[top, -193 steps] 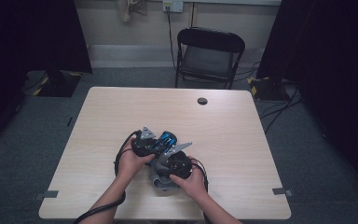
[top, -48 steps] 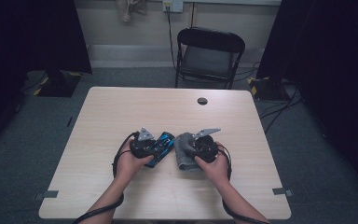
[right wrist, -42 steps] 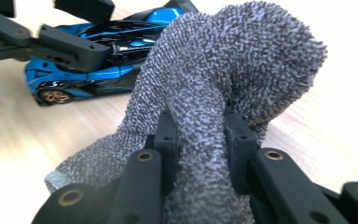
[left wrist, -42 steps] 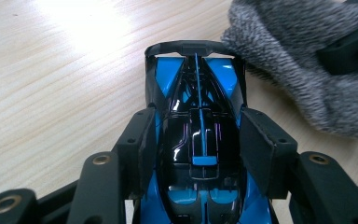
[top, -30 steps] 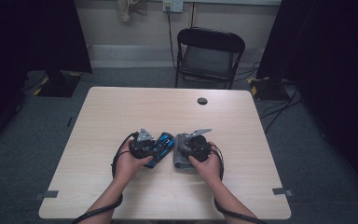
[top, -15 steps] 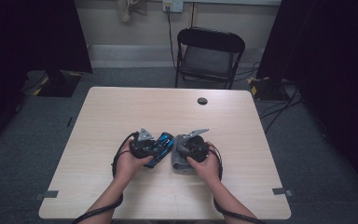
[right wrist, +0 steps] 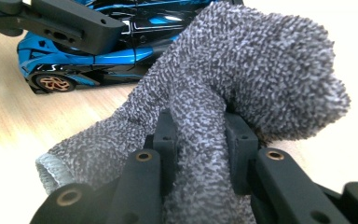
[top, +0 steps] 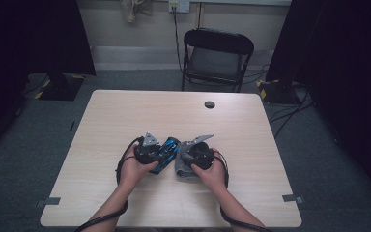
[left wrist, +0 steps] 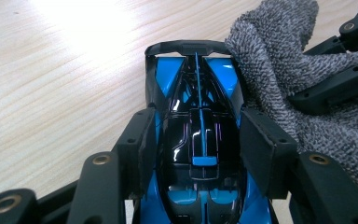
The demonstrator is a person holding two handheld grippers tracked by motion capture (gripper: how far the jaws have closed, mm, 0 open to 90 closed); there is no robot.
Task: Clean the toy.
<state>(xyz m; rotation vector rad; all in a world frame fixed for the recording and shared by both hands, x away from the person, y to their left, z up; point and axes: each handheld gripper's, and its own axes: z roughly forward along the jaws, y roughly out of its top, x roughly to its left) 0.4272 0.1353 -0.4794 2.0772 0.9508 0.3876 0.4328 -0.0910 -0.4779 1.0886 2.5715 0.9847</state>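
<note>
A blue and black toy car [left wrist: 198,121] sits on the wooden table, and my left gripper [left wrist: 200,149] is shut on its body, one pad on each side. From above, the toy car [top: 166,150] lies at the table's front middle under my left gripper [top: 147,151]. My right gripper [right wrist: 200,140] is shut on a bunched grey knitted cloth [right wrist: 242,93]. The cloth [top: 183,166] lies just right of the car, its folded end touching the car's side. In the right gripper view the car [right wrist: 98,46] stands behind the cloth. My right gripper [top: 198,154] is close beside the left.
A small dark round cap [top: 209,104] sits in the table top near the far edge. A black folding chair [top: 216,55] stands beyond the table. The table's front edge [top: 174,225] is close to the person's forearms.
My right gripper with the grey cloth has moved left toward the car over the last seconds, and the cloth now touches it. The left gripper has kept its hold on the car.
</note>
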